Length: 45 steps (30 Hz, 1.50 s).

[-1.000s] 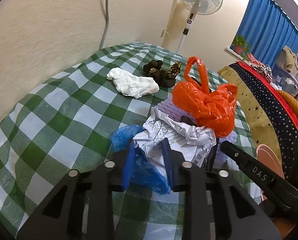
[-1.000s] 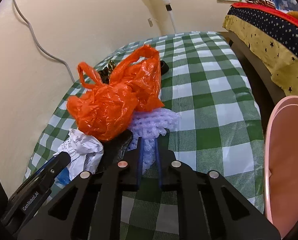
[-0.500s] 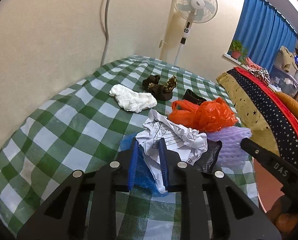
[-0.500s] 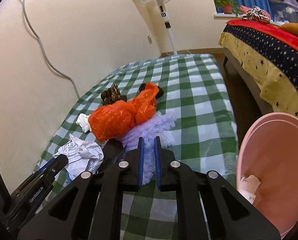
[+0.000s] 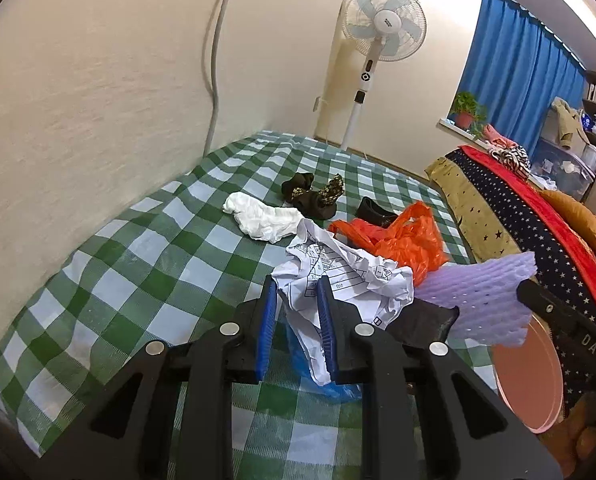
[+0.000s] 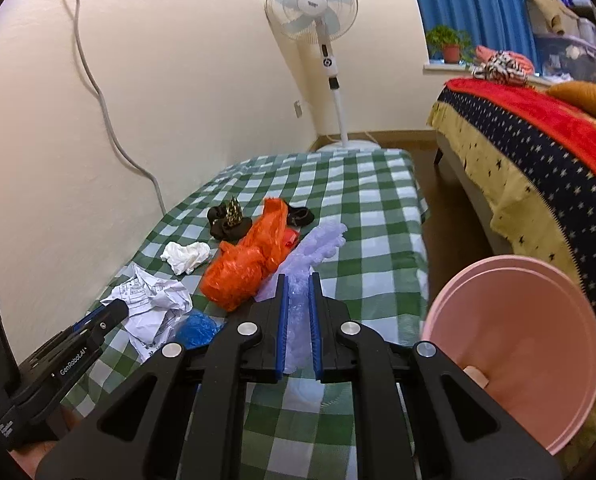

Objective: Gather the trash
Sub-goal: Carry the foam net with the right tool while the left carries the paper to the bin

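The left gripper (image 5: 295, 320) has its blue-padded jaws clamped on a crumpled white printed paper (image 5: 338, 276), which is lifted above the green-and-white checked bench (image 5: 117, 280); a crumpled blue plastic wrapper (image 5: 322, 384) lies on the cloth just under it, near the bench's near edge. The right gripper (image 6: 297, 322) is closed on a sheet of purple foam netting (image 6: 318, 248), holding it up off the cloth at the bench's right edge. Below and to the right of that gripper, off the bench's near right corner, stands a pink bin (image 6: 514, 344) with its mouth open. Between the two grippers, toward the middle of the bench, an orange plastic bag (image 6: 249, 264) lies slumped on the cloth, beside the foam netting. Farther out, nearer the wall, sits a crumpled white tissue (image 6: 185, 256), and beyond it a dark brown wrapper with gold spots (image 6: 227, 222). A small black item (image 6: 300, 216) lies just behind the orange bag. Past the far edge of the bench stands a white pedestal fan (image 6: 312, 12), and to the right is a bed (image 6: 538, 152) with a star-patterned cover.
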Tool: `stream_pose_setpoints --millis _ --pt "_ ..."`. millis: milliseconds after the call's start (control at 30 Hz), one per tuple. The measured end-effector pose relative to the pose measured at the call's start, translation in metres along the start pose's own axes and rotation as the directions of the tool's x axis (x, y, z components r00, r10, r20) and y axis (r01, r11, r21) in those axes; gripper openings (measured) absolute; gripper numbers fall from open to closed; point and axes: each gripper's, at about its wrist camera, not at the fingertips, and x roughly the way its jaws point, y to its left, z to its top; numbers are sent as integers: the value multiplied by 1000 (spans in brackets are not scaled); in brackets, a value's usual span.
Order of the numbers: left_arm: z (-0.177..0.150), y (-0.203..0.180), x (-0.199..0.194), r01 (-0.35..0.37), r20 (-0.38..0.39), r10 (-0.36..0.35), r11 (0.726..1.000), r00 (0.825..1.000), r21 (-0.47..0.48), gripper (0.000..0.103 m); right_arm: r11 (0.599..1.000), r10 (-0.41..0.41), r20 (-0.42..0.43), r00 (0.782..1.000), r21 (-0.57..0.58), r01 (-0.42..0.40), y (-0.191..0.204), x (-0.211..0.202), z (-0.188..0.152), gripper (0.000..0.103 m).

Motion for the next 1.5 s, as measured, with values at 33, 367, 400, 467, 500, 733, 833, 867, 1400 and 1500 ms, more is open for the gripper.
stream_pose_setpoints --millis 33,367,400,467,500,733,833,867,1400,1500 --pt "0 -1 -3 3 2 -3 1000 1000 4 21 1000 -8 18 1000 -8 8 0 -7 1 10" --pt "-1 -8 -24 20 24 -21 999 999 33 21 999 -36 87 996 -34 39 -3 -48 6 10" --pt "-1 -9 -26 22 25 -23 999 999 36 21 999 -38 88 995 -32 41 -3 -50 6 10" --pt "-2 -11 -28 24 27 -25 999 999 45 21 998 -40 93 995 -34 43 -4 -56 5 10" --pt "-3 -11 -30 25 28 -26 999 999 47 21 998 -43 98 994 -39 47 -3 -60 5 10" --pt "-4 -15 -39 33 37 -36 997 999 67 21 996 -68 107 992 -46 73 -4 -76 5 10" --pt "-5 -18 -43 37 43 -40 996 998 75 21 995 -80 110 991 -49 85 -4 -84 7 10" --pt "-4 -19 -44 40 45 -43 996 998 77 21 995 -84 113 990 -53 90 -4 -87 7 10" --pt "-5 -42 -52 100 54 -106 990 993 104 21 986 -156 104 982 -38 161 -25 -128 22 10" --pt "-5 -48 -51 112 56 -119 987 991 111 21 984 -171 111 979 -28 175 -37 -136 26 10"
